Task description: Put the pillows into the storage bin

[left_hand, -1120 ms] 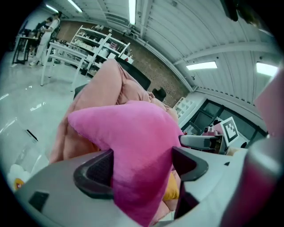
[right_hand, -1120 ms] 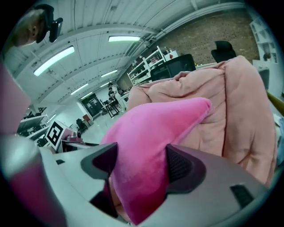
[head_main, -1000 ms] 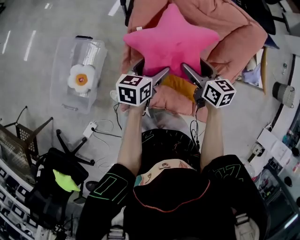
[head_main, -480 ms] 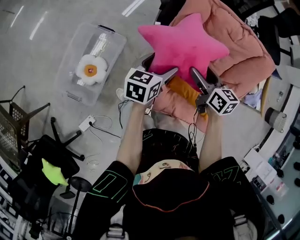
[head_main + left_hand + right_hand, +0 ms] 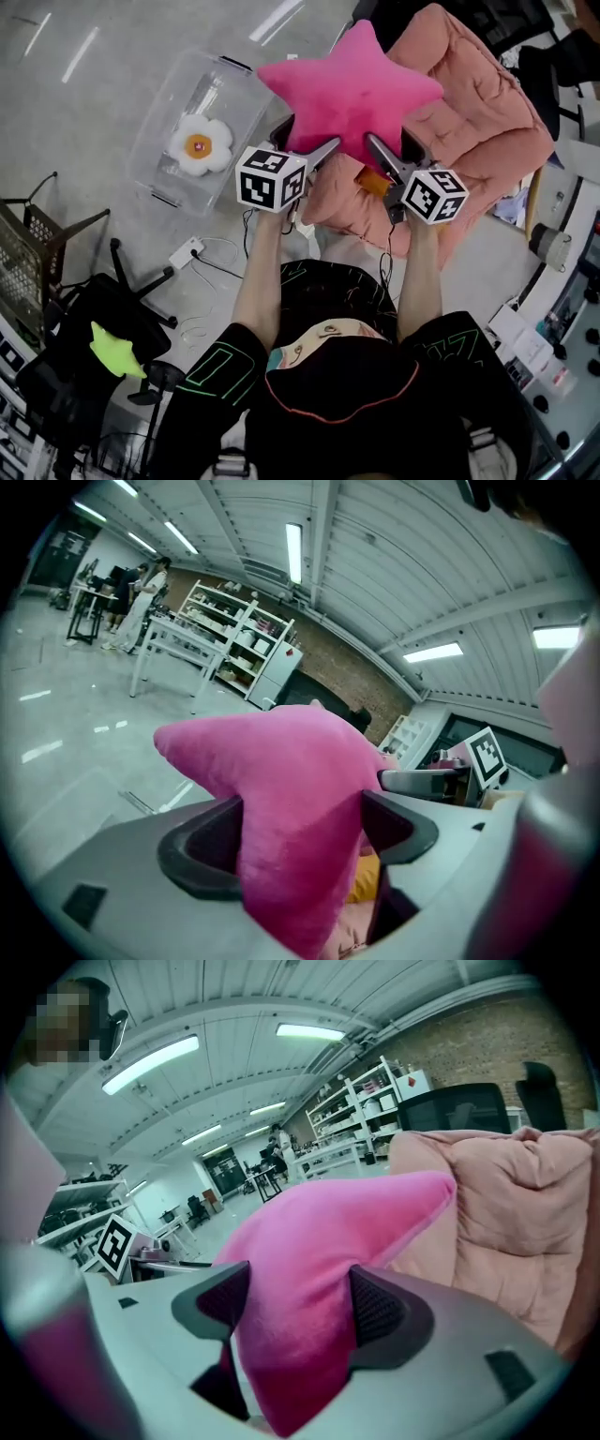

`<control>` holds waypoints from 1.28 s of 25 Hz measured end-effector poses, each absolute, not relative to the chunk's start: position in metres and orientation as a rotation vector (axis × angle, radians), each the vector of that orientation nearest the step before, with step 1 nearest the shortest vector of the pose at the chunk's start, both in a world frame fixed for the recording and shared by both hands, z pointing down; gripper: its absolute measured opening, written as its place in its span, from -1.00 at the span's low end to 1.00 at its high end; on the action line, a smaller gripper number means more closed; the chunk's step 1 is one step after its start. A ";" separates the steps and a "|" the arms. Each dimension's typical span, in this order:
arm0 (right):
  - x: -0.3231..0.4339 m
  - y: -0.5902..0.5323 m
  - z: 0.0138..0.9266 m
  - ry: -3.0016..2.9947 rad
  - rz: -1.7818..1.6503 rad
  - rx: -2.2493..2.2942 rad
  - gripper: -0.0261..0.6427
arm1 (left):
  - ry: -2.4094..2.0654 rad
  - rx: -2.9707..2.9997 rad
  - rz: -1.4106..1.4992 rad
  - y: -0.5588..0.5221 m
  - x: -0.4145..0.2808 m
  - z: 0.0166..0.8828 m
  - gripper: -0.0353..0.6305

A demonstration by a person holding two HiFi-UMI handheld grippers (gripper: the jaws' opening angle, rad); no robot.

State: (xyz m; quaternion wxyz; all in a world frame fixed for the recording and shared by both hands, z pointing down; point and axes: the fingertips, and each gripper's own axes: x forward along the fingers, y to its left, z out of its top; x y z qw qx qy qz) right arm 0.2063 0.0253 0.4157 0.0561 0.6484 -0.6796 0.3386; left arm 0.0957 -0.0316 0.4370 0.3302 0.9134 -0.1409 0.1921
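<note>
A pink star pillow point(image 5: 352, 89) is held up in the air between both grippers. My left gripper point(image 5: 300, 150) is shut on its lower left point point(image 5: 300, 846). On its lower right point point(image 5: 300, 1335) my right gripper point(image 5: 389, 155) is shut. The clear storage bin point(image 5: 169, 159) stands on the floor to the left, with a white fried-egg pillow point(image 5: 199, 145) inside it. An orange pillow point(image 5: 372, 181) peeks out under the star, lying on the pink cushioned chair point(image 5: 478, 131).
A black office chair point(image 5: 84, 347) with a lime-green star pillow point(image 5: 114, 350) stands at the lower left. A white power strip point(image 5: 186, 252) and cables lie on the floor. A wire rack point(image 5: 28, 248) is at the left edge. Desks and clutter fill the right edge.
The pink star pillow has been carried a little left toward the bin, still gripped by both grippers. The view has swung, so the bin sits nearer the star.
</note>
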 end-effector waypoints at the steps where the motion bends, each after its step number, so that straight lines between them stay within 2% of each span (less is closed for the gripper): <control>1: 0.193 0.014 0.419 -2.082 1.028 1.928 0.08 | -0.405 2.373 0.493 -0.040 0.081 0.440 0.28; 15: -0.057 -0.120 0.499 -2.286 1.077 1.172 0.09 | -0.971 1.984 0.330 -0.104 -0.182 0.516 0.29; 22: -0.143 -0.156 0.529 -2.327 1.063 0.968 0.09 | -1.113 1.882 0.280 -0.120 -0.264 0.545 0.31; 25: -0.163 -0.171 0.539 -2.345 1.033 0.998 0.19 | -1.208 1.855 0.309 -0.128 -0.292 0.556 0.41; 29: -0.162 -0.174 0.559 -2.271 0.939 1.061 0.20 | -1.228 1.840 0.396 -0.127 -0.296 0.572 0.31; 32: -0.155 -0.163 0.562 -2.261 1.003 1.054 0.15 | -1.158 1.865 0.328 -0.128 -0.278 0.570 -0.01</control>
